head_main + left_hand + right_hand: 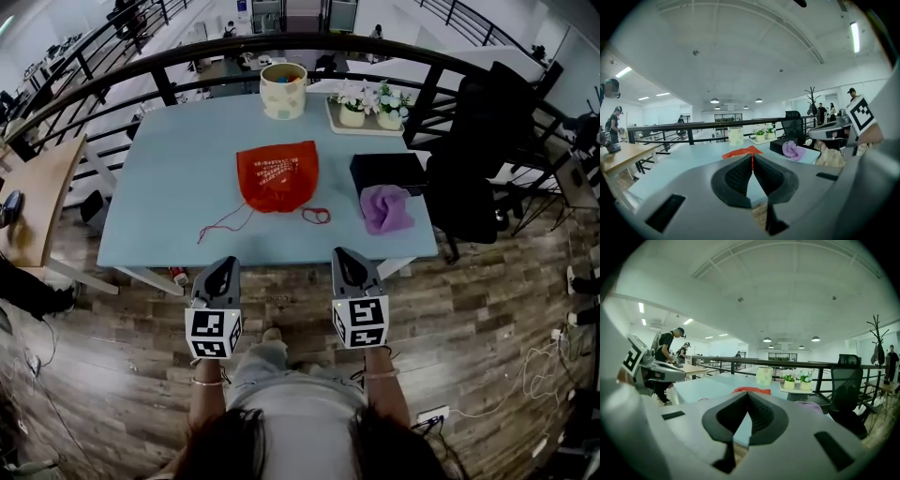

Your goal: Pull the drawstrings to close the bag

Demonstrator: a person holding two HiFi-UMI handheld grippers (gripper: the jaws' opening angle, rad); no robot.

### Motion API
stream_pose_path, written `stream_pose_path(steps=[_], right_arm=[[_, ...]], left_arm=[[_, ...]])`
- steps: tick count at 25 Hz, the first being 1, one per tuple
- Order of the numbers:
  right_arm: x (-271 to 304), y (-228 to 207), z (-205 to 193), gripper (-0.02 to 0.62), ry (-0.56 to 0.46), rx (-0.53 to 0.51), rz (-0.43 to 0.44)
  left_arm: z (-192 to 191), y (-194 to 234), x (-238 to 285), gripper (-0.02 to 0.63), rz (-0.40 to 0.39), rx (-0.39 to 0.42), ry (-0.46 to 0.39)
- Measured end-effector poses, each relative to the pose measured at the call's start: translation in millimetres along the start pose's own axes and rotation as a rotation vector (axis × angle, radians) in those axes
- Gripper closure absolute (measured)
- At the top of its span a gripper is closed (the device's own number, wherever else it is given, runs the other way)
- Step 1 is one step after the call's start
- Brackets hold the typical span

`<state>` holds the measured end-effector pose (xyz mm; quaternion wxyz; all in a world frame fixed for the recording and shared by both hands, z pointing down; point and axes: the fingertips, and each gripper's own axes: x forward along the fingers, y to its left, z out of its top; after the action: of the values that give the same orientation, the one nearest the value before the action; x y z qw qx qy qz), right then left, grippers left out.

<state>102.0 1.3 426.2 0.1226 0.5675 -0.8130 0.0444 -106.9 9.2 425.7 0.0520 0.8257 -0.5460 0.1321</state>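
You're standing in what looks like an open-plan office, up on a mezzanine. A black railing [281, 40] edges the wood-plank floor [487, 309], and an office chair [464, 202] sits by your table [169, 187]. Beyond, people [670, 345] work at desks [691, 368] under ceiling lights [768, 340], near 1 coat stand [876, 333].

The bag [277, 175] is laid mid-table [159, 187]; its drawstrings [225, 222] are trailed toward the near edge; a tub [283, 90] and a tray [367, 129] are set behind it; a box [387, 169] is placed to its right, a cloth [385, 207] touching the box's front; the left gripper [223, 267] and right gripper [346, 257] are held side by side before the near edge.
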Motion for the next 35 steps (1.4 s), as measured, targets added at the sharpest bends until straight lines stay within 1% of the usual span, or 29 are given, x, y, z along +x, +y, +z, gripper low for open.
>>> stream_pose_path(steps=[5,11,25,35], right_arm=[[-19,5,5,0.571,-0.040,-0.046,0.020],[-45,10,8,0.571,-0.060,-0.063,0.033],[-101,19,2,0.571,-0.077,-0.064,0.029],[-120,26,3,0.571,-0.096,-0.064,0.026]], left_arm=[[6,-16,-18,0.581,0.015,0.011,-0.019],[11,-33,-43,0.581,0.021,0.017,-0.034],[6,-66,-88,0.581,0.019,0.014,-0.051],[3,-79,-108,0.581,0.018,0.016,-0.058]])
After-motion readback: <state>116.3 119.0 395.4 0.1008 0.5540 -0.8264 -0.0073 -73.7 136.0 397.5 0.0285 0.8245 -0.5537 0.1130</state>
